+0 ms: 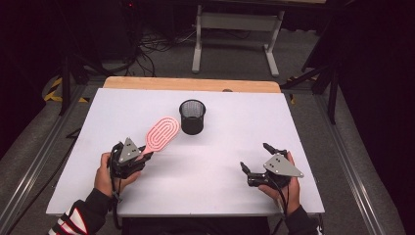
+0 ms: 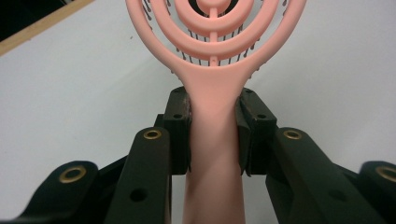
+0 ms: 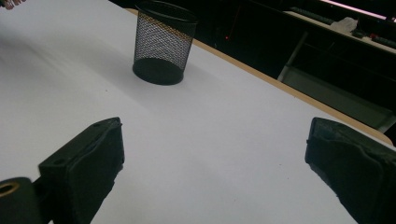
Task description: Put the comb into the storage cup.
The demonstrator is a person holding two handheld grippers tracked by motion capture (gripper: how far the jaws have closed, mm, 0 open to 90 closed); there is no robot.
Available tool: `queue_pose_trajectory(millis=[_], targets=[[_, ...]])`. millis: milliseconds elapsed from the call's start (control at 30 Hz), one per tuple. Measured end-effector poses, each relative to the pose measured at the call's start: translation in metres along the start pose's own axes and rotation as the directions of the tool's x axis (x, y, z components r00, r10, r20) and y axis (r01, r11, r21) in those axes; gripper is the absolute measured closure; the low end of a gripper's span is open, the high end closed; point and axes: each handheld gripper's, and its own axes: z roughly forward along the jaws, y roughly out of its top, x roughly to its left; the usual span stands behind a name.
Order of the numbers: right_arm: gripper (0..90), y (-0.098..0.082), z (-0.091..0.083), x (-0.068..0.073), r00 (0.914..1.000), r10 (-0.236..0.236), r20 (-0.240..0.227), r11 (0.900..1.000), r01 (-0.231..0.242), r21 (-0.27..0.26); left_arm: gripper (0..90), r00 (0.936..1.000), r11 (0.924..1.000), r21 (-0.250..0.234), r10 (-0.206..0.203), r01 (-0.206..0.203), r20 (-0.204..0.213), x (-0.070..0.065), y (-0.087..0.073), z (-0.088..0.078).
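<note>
left gripper view | jaws clamp pink brush [image 2: 212, 116] handle | right gripper [image 1: 258, 164] jaws wide, empty

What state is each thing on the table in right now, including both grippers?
pink hairbrush: held by its handle, head raised toward the cup
mesh pen cup: upright, looks empty
left gripper: fingers shut on the handle
right gripper: open, nothing between its fingers
</note>
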Motion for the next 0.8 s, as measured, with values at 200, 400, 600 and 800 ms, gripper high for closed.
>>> queue_pose_trajectory(millis=[200, 400, 600, 800], targets=[[4.9, 0.004, -0.003, 0.001, 0.9999, 0.011, -0.009, 1.000, -0.011, -0.022, 69.8, 0.9999, 0.9986, -0.052, 0.007, -0.008, -0.012, -0.003, 0.002, -0.004], [4.9, 0.009, 0.009, 0.002, 0.9981, 0.057, -0.023, 0.998, -0.056, 0.026, 69.8, 0.9999, 0.9959, -0.089, -0.012, 0.011, -0.008, -0.004, 0.002, 0.000], [3.6, 0.023, 0.018, 0.011, 0.9894, 0.087, -0.117, 0.995, -0.082, 0.050, 69.8, 0.9998, 0.9913, -0.131, 0.013, -0.015, -0.016, -0.008, 0.004, -0.002], [3.6, 0.035, 0.027, 0.022, 0.9851, 0.064, -0.159, 0.996, -0.054, 0.066, 69.8, 0.9993, 0.9861, -0.163, 0.027, -0.031, -0.027, -0.011, 0.009, 0.000]])
